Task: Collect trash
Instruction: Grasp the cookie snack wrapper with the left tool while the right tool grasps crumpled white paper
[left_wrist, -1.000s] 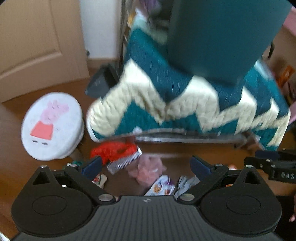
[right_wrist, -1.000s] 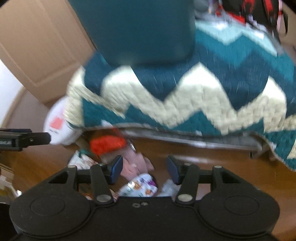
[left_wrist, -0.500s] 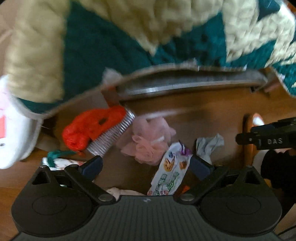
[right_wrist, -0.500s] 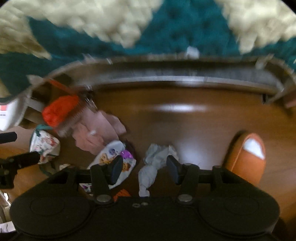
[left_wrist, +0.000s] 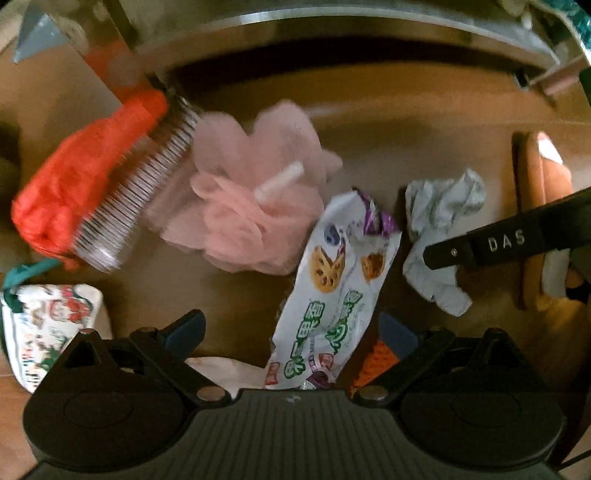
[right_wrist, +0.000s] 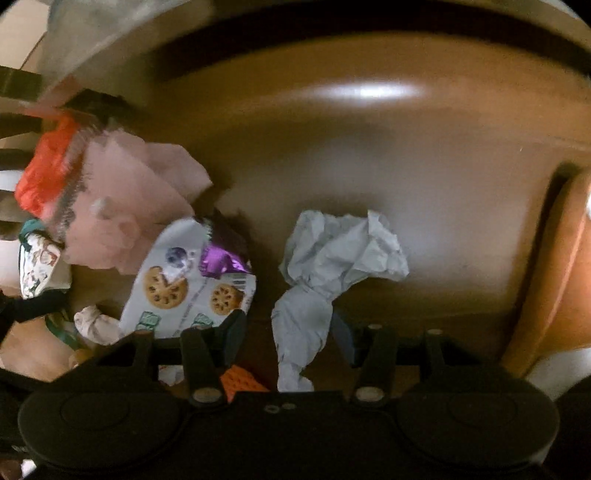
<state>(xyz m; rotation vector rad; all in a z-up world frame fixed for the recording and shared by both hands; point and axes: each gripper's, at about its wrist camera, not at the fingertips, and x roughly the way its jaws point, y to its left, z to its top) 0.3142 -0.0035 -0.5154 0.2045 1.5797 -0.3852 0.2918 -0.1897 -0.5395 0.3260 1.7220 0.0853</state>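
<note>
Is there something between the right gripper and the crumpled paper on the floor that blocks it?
Nothing visible blocks it. The right gripper is open, and the crumpled paper already lies with its lower end between the fingers. The cookie wrapper lies beside the left finger, apart from the paper.

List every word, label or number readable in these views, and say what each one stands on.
"DAS": white letters on the black finger of the right hand-held gripper, seen in the left wrist view.
Green characters on the cookie snack wrapper: large but not legible enough to quote.
Small print on the patterned pouch: too blurred to read.
Crumpled paper: no text visible.
</note>
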